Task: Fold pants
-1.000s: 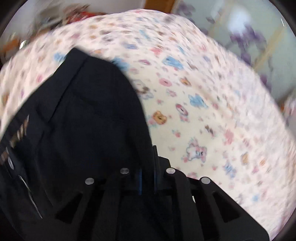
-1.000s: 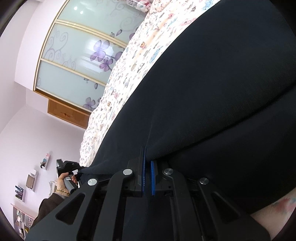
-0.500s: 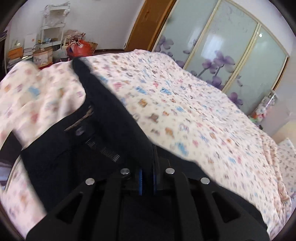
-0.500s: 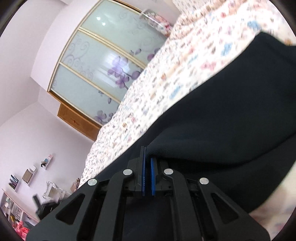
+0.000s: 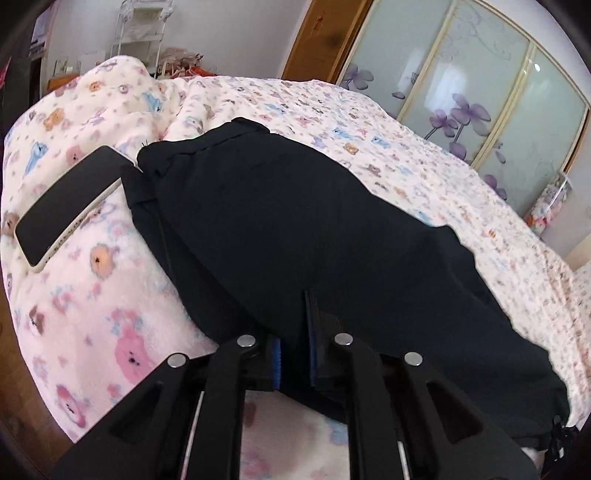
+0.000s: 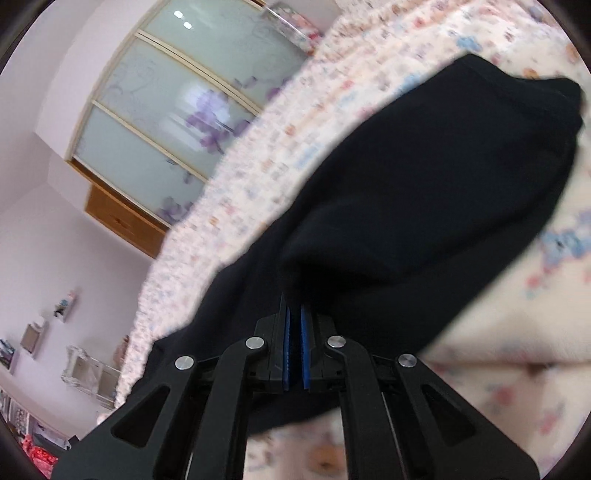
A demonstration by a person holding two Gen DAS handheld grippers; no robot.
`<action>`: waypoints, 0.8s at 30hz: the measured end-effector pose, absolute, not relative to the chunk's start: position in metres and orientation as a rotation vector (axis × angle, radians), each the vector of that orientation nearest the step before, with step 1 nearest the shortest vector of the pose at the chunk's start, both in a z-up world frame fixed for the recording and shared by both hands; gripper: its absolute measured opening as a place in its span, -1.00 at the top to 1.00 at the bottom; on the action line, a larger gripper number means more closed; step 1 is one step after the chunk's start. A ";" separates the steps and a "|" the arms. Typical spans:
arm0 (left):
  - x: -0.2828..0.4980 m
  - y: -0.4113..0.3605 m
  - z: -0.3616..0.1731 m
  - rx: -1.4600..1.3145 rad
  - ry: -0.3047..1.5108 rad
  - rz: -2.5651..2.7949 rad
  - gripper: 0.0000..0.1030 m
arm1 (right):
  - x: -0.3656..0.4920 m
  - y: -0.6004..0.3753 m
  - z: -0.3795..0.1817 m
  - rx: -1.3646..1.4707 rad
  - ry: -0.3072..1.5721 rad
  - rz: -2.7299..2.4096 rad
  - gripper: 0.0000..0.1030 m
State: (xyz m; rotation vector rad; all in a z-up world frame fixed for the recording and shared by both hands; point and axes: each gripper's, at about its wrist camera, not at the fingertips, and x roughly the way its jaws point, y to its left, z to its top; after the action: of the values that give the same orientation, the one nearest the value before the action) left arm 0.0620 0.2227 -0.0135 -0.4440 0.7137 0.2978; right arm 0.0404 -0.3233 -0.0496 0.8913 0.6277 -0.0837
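Black pants (image 5: 317, 236) lie folded lengthwise across a bed with a pink animal-print blanket (image 5: 96, 295). In the left wrist view my left gripper (image 5: 295, 332) is shut on the near edge of the pants, cloth pinched between its blue pads. In the right wrist view the pants (image 6: 424, 192) stretch away to the upper right, and my right gripper (image 6: 294, 325) is shut on their near edge too. The layers under the top fold are hidden.
A black phone in a pale case (image 5: 70, 206) lies on the blanket left of the pants. Sliding wardrobe doors with purple flowers (image 5: 480, 92) stand behind the bed. A wooden door (image 5: 317, 40) and shelves with clutter (image 5: 140, 33) are at the back.
Both grippers have carried the held pants edge over and down, so the pants now lie doubled on the bed. The left view has swung down to show the phone.
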 end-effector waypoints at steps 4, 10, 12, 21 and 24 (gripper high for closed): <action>0.040 0.214 0.000 -0.363 0.651 0.326 0.10 | 0.038 -0.324 -0.047 0.901 0.720 -0.047 0.60; 0.007 0.177 0.038 -0.281 0.445 0.305 -0.72 | 0.001 -0.351 -0.030 0.980 0.664 -0.033 -0.07; 0.010 0.160 0.045 -0.262 0.424 0.255 -0.89 | -0.018 -0.382 -0.028 1.074 0.594 -0.105 -0.05; 0.038 0.083 0.020 -0.213 0.454 0.181 -0.96 | -0.029 -0.480 -0.010 0.894 0.610 -0.403 0.09; 0.046 0.074 0.012 -0.182 0.521 0.192 -0.96 | -0.014 -0.479 -0.015 0.839 0.664 -0.391 0.09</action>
State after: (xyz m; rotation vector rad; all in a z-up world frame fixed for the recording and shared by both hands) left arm 0.0461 0.0744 0.0124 -0.1823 0.5210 0.1919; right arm -0.0137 -0.4789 -0.0149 0.8390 0.6638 -0.3914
